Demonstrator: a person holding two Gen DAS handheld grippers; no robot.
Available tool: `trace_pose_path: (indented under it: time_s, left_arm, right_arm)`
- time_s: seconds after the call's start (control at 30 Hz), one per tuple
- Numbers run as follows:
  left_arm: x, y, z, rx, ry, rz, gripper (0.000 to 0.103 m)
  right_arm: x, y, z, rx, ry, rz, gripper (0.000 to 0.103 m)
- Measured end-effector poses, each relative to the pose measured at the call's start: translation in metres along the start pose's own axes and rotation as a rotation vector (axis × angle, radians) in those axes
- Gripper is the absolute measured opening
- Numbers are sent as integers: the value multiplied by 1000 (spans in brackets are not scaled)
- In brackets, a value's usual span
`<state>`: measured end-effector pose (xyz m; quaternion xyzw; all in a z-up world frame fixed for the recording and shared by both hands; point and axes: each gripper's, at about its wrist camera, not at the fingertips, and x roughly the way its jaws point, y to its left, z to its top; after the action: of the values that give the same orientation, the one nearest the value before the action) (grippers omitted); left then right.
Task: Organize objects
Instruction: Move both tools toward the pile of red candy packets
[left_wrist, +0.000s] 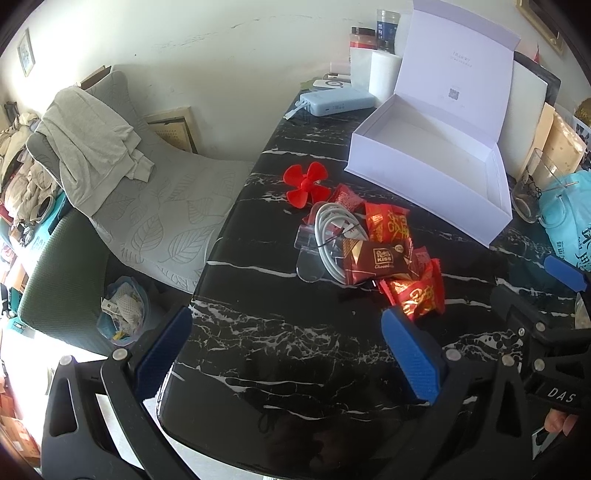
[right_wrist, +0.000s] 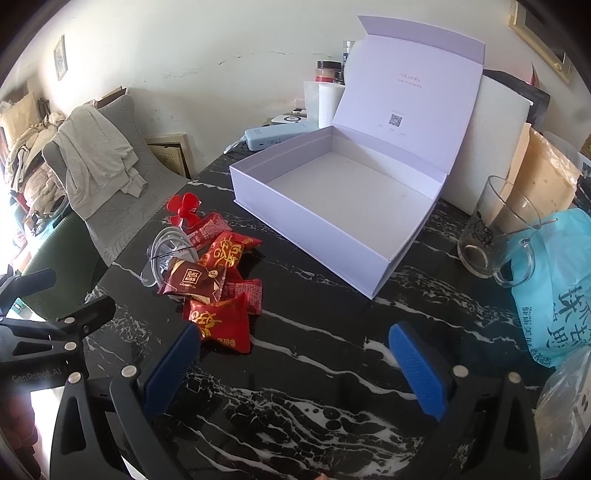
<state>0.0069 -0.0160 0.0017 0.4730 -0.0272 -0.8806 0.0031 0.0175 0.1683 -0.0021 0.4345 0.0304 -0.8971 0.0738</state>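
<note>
I see the snack pile (right_wrist: 218, 273) on the black marbled bench (right_wrist: 332, 387), just left of the open white box (right_wrist: 332, 206): red packets, a brown chocolate packet (left_wrist: 373, 258) on top, and a coiled white cable (left_wrist: 328, 236) in clear packaging at the pile's far-left side. A red propeller (left_wrist: 304, 184) lies just beyond the pile, also left of the box. The box sits with its lid raised and its tray bare. A glass mug (right_wrist: 491, 236) and a blue plastic bag (right_wrist: 557, 280) are right of the box; a pale blue power bank (left_wrist: 338, 101) lies behind it. My left gripper (left_wrist: 286, 354) and right gripper (right_wrist: 295, 369) hover nearer than the box, fingers spread apart, holding nothing; the right one's left finger (right_wrist: 173, 365) is beside the nearest red packet (right_wrist: 218, 325).
</note>
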Motion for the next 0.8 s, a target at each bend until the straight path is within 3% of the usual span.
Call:
trace_pose_path:
  time_s: [0.8]
  left_arm:
    - [-17, -3, -24, 4, -27, 14, 103]
  right_arm:
    - [-4, 11, -22, -25, 10, 37, 103]
